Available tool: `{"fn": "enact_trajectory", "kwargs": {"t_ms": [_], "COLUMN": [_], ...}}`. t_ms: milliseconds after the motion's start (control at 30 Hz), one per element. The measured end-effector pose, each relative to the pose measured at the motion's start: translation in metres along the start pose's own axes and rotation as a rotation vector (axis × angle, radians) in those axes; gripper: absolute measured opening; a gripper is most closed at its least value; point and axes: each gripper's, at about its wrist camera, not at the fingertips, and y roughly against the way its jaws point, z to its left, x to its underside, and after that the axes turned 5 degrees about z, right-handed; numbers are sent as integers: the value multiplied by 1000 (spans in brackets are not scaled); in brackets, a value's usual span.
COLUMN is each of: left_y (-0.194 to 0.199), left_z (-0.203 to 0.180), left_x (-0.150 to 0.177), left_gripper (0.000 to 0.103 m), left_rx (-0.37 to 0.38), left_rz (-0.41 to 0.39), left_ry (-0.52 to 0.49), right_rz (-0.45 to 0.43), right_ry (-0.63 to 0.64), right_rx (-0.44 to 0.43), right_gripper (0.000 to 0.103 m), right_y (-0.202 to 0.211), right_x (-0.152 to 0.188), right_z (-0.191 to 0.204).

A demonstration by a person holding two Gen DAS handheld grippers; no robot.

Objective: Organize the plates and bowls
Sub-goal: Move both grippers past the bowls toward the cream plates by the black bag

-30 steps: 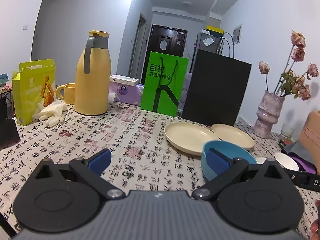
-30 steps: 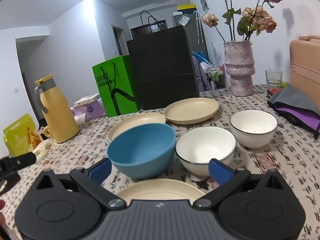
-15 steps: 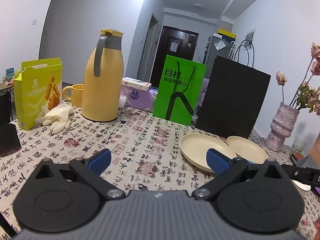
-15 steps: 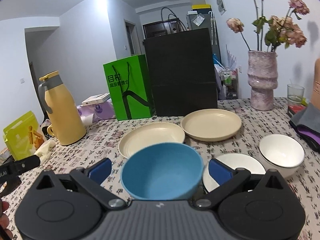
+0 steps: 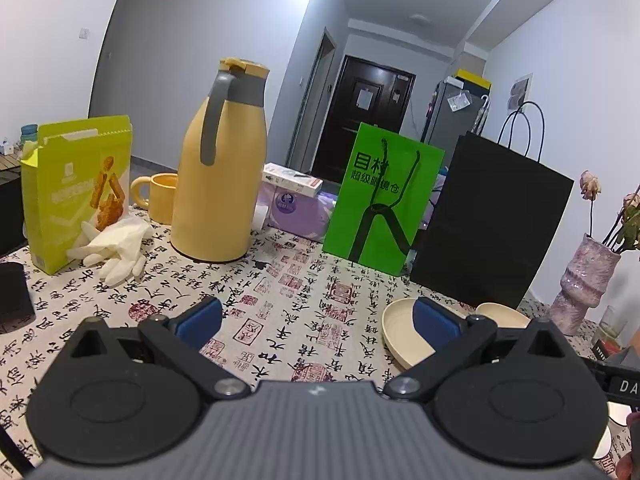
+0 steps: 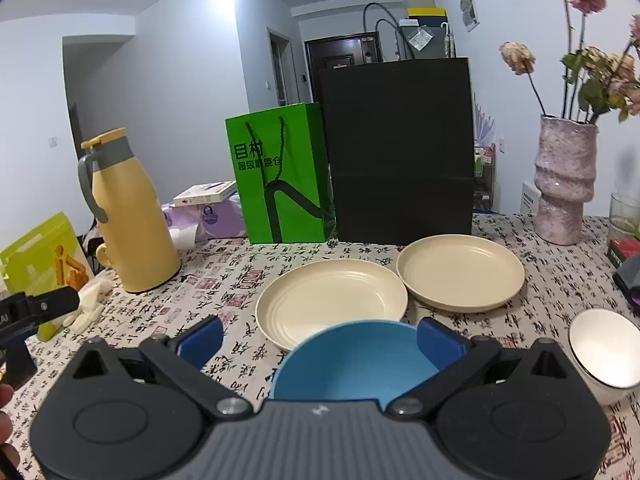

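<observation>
While the right gripper [image 6: 318, 336] hovers with jaws apart and empty, the blue bowl [image 6: 352, 360] sits just below and between its fingers, empty. Ahead lie two bare cream plates [image 6: 332, 304], edges nearly touching; a white bowl [image 6: 604, 348] stands to its right, likely awaiting stacking. The left gripper [image 5: 318, 318], also spread, holds nothing.

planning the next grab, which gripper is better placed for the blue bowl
Right. The right gripper is open directly over the blue bowl; the left gripper, also open, faces bare tablecloth.
</observation>
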Motion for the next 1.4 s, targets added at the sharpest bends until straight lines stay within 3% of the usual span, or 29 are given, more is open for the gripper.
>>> {"fn": "enact_trajectory", "kwargs": {"t_ms": [600, 1000, 1400], "left_y": [-62, -108, -168], "left_z": [-2, -41, -64], "left_x": [-34, -51, -60], "left_gripper": [103, 103, 103], "left_rx": [-38, -35, -94], "left_rz": [106, 152, 212], "left_ry": [41, 67, 162], "right_rz": [66, 99, 175], "right_ry": [-20, -87, -122], "right_rx": [6, 57, 141], "right_gripper": [103, 103, 103], "right_y": [-60, -91, -134], "right_x": [-32, -57, -62], "right_z": [13, -19, -54]}}
